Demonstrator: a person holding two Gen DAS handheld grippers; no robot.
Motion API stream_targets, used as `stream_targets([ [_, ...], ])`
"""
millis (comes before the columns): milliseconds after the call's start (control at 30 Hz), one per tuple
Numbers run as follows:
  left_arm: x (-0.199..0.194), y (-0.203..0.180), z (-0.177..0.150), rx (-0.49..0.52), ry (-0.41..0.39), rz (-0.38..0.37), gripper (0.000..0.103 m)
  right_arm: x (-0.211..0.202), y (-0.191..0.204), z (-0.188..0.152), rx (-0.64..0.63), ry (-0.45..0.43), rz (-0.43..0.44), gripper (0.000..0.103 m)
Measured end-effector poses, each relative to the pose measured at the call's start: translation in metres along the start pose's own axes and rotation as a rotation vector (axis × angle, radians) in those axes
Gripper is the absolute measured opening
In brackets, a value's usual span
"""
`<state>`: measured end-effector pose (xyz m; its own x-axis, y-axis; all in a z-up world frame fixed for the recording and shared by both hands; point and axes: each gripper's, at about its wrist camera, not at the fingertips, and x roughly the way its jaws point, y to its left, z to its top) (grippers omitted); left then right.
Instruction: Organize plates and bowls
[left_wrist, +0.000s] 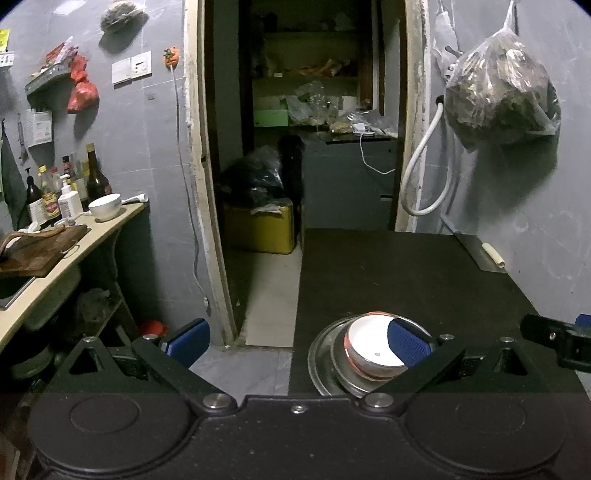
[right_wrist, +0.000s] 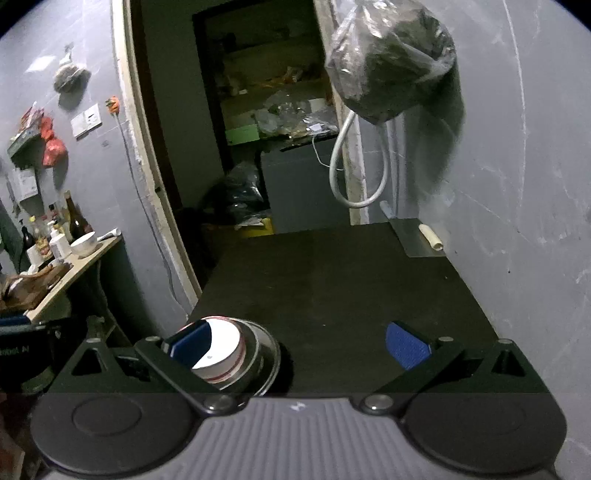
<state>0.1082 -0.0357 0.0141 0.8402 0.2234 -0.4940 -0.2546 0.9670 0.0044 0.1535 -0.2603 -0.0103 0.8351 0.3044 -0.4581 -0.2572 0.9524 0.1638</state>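
Far left, a side counter (left_wrist: 92, 236) carries bottles (left_wrist: 55, 192) and a white bowl (left_wrist: 105, 206). Left gripper (left_wrist: 297, 345): jaws wide, holding nothing, one blue pad (left_wrist: 408, 345) over the stack. At the near left edge of the dark bench (left_wrist: 406, 273), a white bowl with a red band (left_wrist: 371, 352) sits inside a metal plate (left_wrist: 321, 360). Right gripper (right_wrist: 299, 345): jaws wide and empty, hovering above the bench just right of that stack. Far right, a plastic bag (left_wrist: 502, 88) hangs on the wall.
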Motion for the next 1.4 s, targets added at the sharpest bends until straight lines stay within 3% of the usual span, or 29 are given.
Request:
stream_targets([
  [400, -0.004, 0.052, 0.002, -0.003, -0.016, -0.114, 0.102, -0.03, 0.042, -0.003, 0.048, -0.103, -0.126, 0.103],
  [667, 0.001, 0.09, -0.004, 0.0, 0.012, -0.218, 0.102, -0.044, 0.077, -0.018, 0.066, -0.09, -0.194, 0.103],
  [1100, -0.005, 0.115, -0.016, 0.058, -0.012, -0.341, 0.102, -0.076, 0.12, -0.046, 0.076, -0.121, -0.292, 0.103],
  [1400, -0.02, 0.126, -0.035, 0.052, -0.036, -0.374, 0.102, -0.101, 0.137, -0.074, 0.076, -0.126, -0.348, 0.103],
])
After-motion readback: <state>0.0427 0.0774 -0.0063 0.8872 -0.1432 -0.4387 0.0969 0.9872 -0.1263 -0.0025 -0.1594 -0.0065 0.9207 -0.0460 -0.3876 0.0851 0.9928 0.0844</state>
